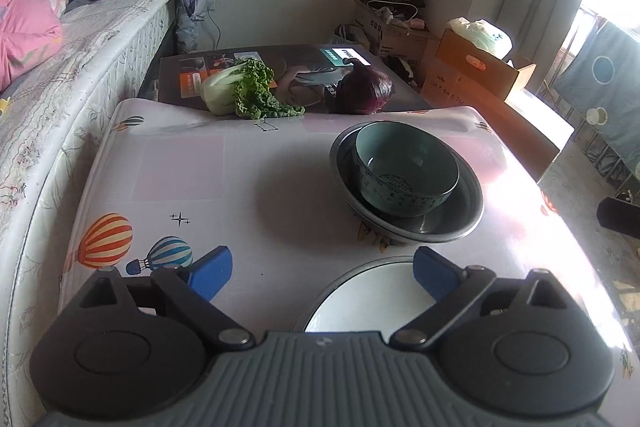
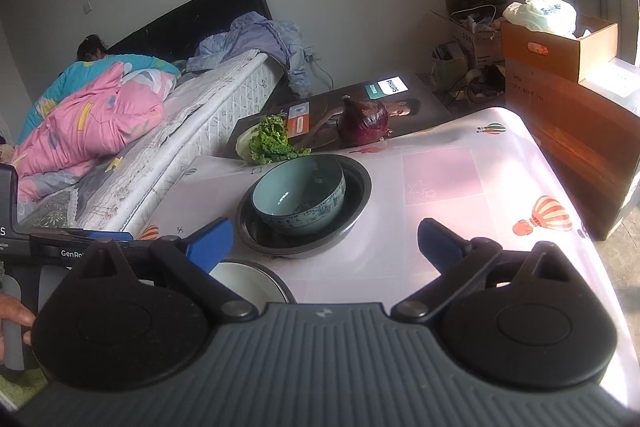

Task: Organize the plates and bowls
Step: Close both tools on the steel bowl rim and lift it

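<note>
Both my jaws spread wide, nothing between them. Landmark: teal bowl [image 1: 404, 169] nested in metal basin [image 1: 460, 223] on tabletop [image 1: 200, 187]. Left of it, bed [image 1: 80, 67]; behind it, greens [image 1: 248, 91], red cabbage [image 1: 366, 89]; nearer me, white plate [image 1: 368, 297]; right, cardboard boxes [image 1: 480, 67].

Your left gripper [image 1: 322, 273] tilts steeply down, its blue-padded fingers [image 1: 211, 271] spread wide with nothing pressed between them. Your right gripper [image 2: 326, 247] points down at a shallower slant, and its blue fingers [image 2: 211, 242] also stand far apart, gripping nothing. In the right wrist view, the body of your left gripper shows at the left edge, just beside the right one's left finger. Your left hand [image 2: 14, 323] wraps its handle there, with only the fingertips visible at the frame's edge.
</note>
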`<state>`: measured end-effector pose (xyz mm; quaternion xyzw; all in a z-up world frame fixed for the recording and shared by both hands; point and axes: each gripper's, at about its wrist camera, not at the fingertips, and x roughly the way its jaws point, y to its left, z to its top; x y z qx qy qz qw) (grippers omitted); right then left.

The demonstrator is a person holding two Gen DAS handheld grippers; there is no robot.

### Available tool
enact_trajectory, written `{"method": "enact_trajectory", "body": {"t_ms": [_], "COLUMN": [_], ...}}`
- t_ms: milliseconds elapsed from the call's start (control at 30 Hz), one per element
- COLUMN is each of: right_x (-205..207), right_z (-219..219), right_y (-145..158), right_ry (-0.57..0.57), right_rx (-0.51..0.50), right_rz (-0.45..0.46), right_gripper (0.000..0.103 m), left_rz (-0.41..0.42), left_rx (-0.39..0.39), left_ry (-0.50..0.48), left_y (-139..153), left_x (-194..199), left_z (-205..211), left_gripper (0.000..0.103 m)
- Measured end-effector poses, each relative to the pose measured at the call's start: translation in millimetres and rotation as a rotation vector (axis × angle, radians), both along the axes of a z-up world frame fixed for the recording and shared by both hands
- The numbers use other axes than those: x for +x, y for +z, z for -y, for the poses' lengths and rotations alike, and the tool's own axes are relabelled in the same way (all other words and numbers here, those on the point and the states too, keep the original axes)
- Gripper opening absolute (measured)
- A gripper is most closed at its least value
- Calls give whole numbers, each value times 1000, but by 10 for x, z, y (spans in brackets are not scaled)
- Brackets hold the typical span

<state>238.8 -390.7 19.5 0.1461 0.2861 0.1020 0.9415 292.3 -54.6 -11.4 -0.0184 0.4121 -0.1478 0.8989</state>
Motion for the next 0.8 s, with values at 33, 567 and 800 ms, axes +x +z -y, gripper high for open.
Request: {"method": "enact_trajectory", "body": {"t_ms": [33, 567, 800], "right_x": [101, 1333, 1533], "right_z": [4, 166, 163], "right_y": [-28, -687, -882], "right_ry": [4, 2, 30], "right_rx": [3, 97, 144], "right_rz": [-6, -176, -228], "right_gripper": [91, 47, 32], "left_rz": [-3, -101, -137], "left_rx": [-6, -114, -93], "left_ry": [-1, 23, 16], "left_y": [-29, -350, -442], "left_x": [84, 936, 1062], "left_z": [6, 223, 314], "left_gripper": [90, 29, 25]}}
